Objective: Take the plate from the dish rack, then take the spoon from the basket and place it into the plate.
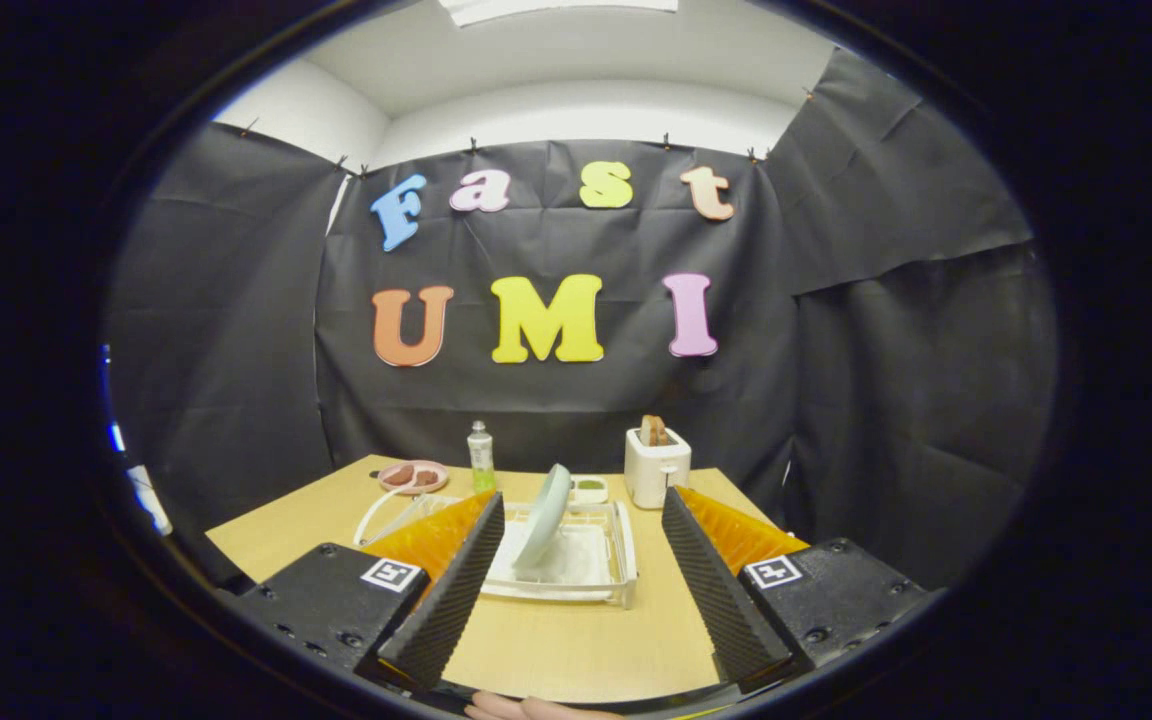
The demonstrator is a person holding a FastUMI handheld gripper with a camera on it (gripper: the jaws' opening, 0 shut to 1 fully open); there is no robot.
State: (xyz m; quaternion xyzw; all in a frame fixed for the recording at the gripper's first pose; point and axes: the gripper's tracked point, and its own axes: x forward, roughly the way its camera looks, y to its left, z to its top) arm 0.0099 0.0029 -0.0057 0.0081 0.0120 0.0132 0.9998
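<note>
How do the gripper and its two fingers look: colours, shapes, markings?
The gripper has two black, wedge-shaped fingers with ribbed inner pads and orange ribbed outer sides. Each finger sits on a black block with screws and a square black-and-white marker.

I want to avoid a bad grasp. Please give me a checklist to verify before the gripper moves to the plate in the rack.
1. Gripper fingers open, nothing between them: ok.
2. Plate stands on edge in the dish rack, just ahead of the fingers: ok.
3. Table between fingers and rack free of obstacles: ok.
4. Toaster and bottle stand beyond the rack, apart from the plate: ok.
5. Spoon in the basket: cannot tell.
</note>
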